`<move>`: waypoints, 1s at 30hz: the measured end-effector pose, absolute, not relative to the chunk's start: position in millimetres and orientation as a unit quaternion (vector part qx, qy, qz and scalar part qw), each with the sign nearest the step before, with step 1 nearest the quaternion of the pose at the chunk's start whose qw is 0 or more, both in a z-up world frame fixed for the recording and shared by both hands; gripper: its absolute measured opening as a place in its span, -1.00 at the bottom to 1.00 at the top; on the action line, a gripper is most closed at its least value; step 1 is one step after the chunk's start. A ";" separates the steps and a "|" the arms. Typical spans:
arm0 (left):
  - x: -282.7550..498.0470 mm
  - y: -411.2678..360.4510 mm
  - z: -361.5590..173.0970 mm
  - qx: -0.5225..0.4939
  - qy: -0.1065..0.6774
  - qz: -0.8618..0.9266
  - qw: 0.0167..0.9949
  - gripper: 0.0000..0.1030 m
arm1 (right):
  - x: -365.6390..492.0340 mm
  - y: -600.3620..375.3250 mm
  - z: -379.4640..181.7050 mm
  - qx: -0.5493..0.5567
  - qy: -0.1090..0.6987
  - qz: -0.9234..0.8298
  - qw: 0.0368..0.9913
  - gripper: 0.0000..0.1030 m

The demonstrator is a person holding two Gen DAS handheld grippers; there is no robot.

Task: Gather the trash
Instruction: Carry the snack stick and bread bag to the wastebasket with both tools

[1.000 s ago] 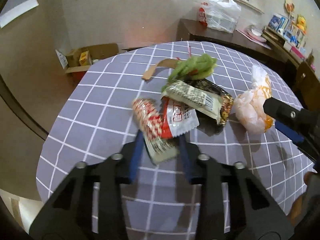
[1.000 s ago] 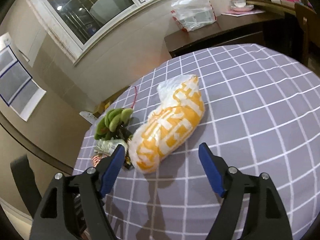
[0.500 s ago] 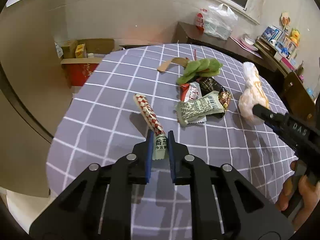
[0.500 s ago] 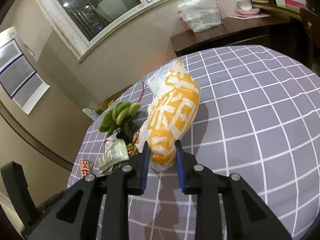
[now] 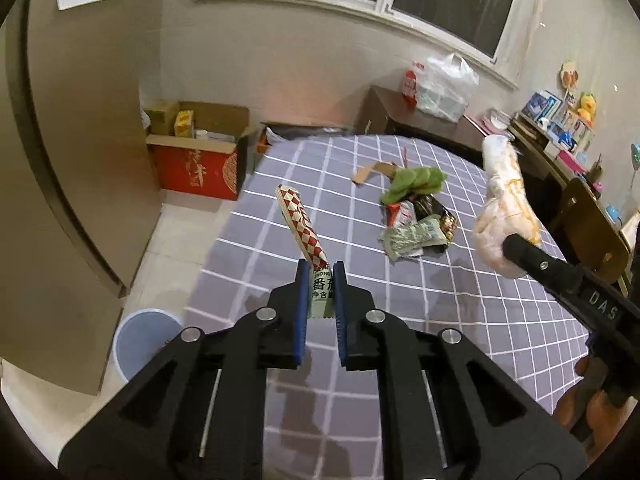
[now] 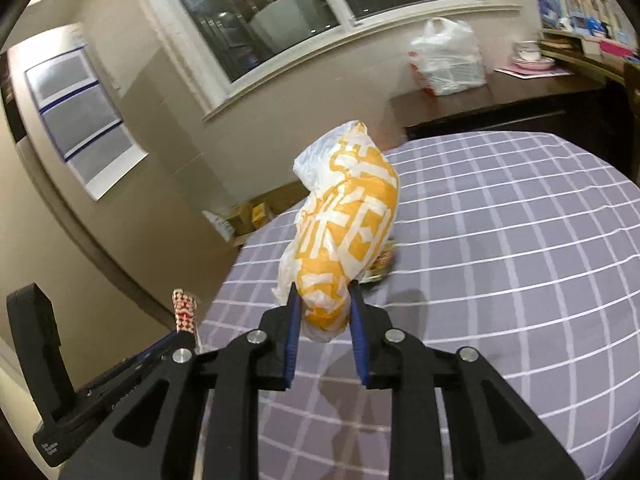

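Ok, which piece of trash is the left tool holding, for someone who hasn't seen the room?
Start at the checked table. Above its left edge, the left tool pinches a long flat wrapper. Its red-and-white diamond pattern sets it apart from the crumpled pile and orange-and-white bag.

Beige walls [image 5: 280, 52], dark window [image 6: 256, 12], tiled floor [image 5: 168, 248], wooden sideboard [image 5: 424, 128]

Warm, dim indoor light, fisheye-warped edges

Soft shadows were cast on the tablecloth [image 5: 460, 320]; the right view was slightly blurred; windows [image 6: 280, 20] were dark.
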State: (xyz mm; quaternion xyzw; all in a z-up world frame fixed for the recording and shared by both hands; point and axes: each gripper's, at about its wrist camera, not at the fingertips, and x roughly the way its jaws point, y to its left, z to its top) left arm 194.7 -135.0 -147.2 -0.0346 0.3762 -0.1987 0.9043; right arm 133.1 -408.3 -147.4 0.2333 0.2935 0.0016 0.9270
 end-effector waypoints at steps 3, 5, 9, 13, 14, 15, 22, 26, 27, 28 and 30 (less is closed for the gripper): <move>191.6 -112.4 -142.8 -0.034 0.369 -0.182 0.911 -0.77 | 136.8 -379.1 -144.1 0.219 0.300 0.021 0.928 -0.56; 191.1 -96.2 -142.2 -0.043 0.368 -0.176 0.912 -0.77 | 139.2 -362.0 -142.4 0.213 0.304 0.032 0.928 -0.56; 193.7 -53.6 -146.9 -0.064 0.371 -0.155 0.913 -0.77 | 146.1 -316.3 -142.3 0.188 0.316 0.065 0.928 -0.56; 196.9 -5.6 -155.5 -0.079 0.374 -0.124 0.916 -0.77 | 158.3 -261.2 -149.7 0.168 0.334 0.104 0.921 -0.56; 197.9 7.5 -158.7 -0.082 0.375 -0.113 0.916 -0.77 | 161.6 -247.6 -151.7 0.162 0.339 0.113 0.920 -0.56; 198.7 20.3 -162.0 -0.086 0.377 -0.104 0.916 -0.77 | 162.7 -236.2 -153.0 0.157 0.341 0.121 0.919 -0.56; 207.5 99.1 -190.4 -0.113 0.397 -0.045 0.910 -0.77 | 185.8 -148.6 -173.2 0.123 0.368 0.178 0.904 -0.56; 215.0 134.3 -205.1 -0.119 0.407 -0.010 0.906 -0.77 | 203.3 -114.6 -191.4 0.112 0.384 0.199 0.895 -0.55; 217.0 139.9 -208.5 -0.120 0.409 -0.004 0.905 -0.77 | 207.4 -107.3 -196.0 0.109 0.385 0.203 0.893 -0.51; 219.1 145.5 -212.2 -0.121 0.412 0.002 0.903 -0.77 | 212.2 -99.1 -201.4 0.105 0.387 0.207 0.892 -0.49; 223.2 154.3 -218.9 -0.121 0.417 0.013 0.901 -0.77 | 222.9 -82.7 -213.6 0.089 0.394 0.216 0.889 -0.21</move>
